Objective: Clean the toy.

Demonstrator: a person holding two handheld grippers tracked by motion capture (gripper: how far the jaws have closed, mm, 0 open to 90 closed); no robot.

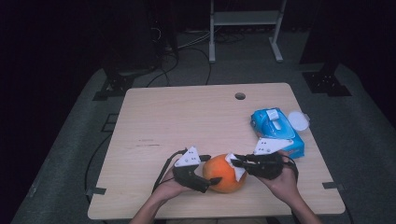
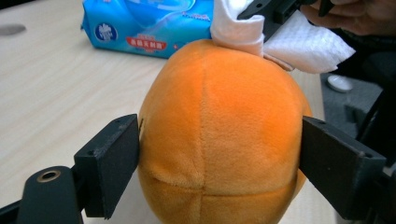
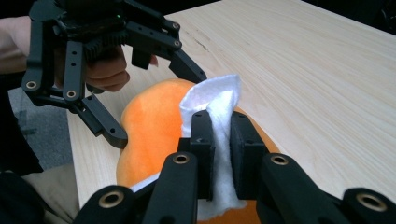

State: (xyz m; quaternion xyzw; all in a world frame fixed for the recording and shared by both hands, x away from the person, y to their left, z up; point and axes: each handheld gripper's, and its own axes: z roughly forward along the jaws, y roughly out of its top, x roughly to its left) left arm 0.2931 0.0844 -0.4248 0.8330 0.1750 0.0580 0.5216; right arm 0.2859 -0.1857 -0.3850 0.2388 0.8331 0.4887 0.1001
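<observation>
Left gripper (image 1: 211,169), at seven o'clock, has its jaws spread wide; right gripper (image 1: 234,162), at five, is clamped nearly closed.

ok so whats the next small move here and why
Probably drag the white wipe across the top of the orange plush ball. The right claw is shut on the folded wipe, which already rests on the ball, while the left claw has a jaw on either side of the ball.
</observation>
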